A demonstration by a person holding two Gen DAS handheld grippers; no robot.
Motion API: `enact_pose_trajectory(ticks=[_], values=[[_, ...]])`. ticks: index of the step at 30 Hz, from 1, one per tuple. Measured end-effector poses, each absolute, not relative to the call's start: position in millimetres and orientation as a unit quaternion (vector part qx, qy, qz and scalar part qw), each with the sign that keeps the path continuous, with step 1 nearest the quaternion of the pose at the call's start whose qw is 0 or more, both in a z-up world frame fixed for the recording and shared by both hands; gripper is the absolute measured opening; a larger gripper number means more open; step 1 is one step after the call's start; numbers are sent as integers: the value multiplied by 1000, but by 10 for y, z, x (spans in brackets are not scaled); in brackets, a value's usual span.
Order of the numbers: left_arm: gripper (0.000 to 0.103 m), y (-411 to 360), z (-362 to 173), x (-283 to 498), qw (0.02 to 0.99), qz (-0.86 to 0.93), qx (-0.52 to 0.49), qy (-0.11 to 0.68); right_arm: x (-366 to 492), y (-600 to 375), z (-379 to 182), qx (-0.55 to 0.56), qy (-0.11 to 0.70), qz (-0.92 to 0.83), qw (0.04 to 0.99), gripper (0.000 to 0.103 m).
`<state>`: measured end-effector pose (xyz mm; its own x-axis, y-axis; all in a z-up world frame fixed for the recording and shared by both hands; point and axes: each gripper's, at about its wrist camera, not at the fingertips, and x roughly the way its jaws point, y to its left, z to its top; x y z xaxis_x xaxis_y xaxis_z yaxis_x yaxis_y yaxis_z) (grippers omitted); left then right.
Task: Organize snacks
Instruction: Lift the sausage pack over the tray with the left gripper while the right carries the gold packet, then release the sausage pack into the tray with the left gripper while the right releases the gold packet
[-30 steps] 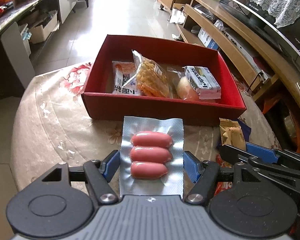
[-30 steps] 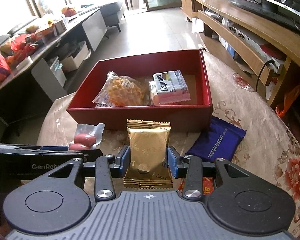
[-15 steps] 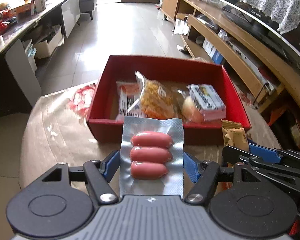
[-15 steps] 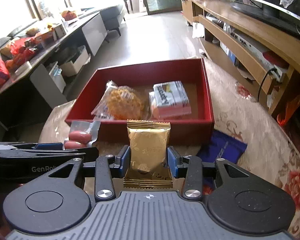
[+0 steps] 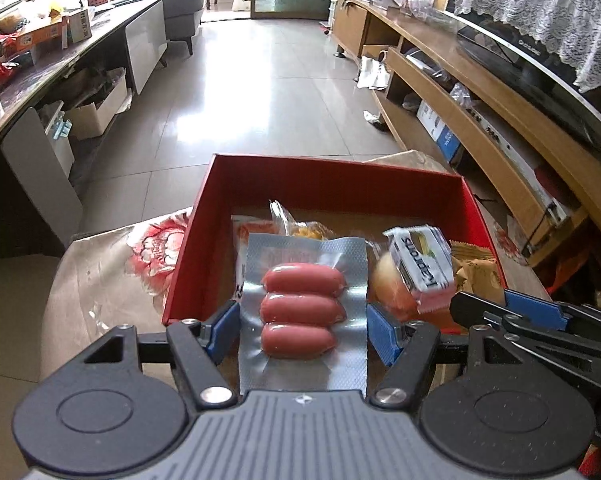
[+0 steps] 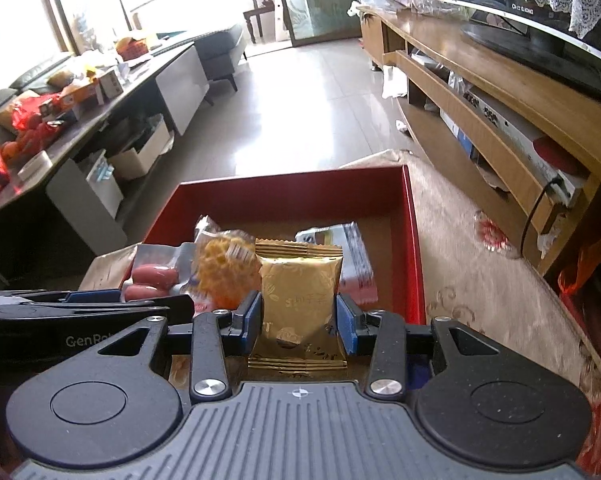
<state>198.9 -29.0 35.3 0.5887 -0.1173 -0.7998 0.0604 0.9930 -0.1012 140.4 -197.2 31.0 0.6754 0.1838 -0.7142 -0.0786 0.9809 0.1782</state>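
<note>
My left gripper (image 5: 302,330) is shut on a silver sausage pack (image 5: 303,304) with three red sausages and holds it over the near edge of the red box (image 5: 324,178). My right gripper (image 6: 298,318) is shut on a gold snack packet (image 6: 298,300) and holds it over the same box (image 6: 414,240). The box holds a yellow snack bag (image 6: 224,268), a white wafer pack (image 5: 422,262) and an orange-white packet (image 5: 252,230). The gold packet also shows at the right of the left wrist view (image 5: 474,270). The sausage pack shows at the left of the right wrist view (image 6: 152,276).
The box rests on a floral-cloth table (image 5: 100,276). A wooden TV bench (image 6: 500,92) runs along the right. A cluttered dark counter (image 5: 40,64) stands at the left. Tiled floor (image 5: 260,92) lies beyond the table.
Both grippers have lifted and moved forward with their packs, from in front of the box to over its near edge. The blue wafer packet is out of view.
</note>
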Motion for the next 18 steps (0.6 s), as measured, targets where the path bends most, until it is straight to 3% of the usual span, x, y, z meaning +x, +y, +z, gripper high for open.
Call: enact_pose_trajectory(ticks=[18], values=[[68,-325,26,2555,882,-18,-32,469,1919,-1932,100,60,412,63,907,49]])
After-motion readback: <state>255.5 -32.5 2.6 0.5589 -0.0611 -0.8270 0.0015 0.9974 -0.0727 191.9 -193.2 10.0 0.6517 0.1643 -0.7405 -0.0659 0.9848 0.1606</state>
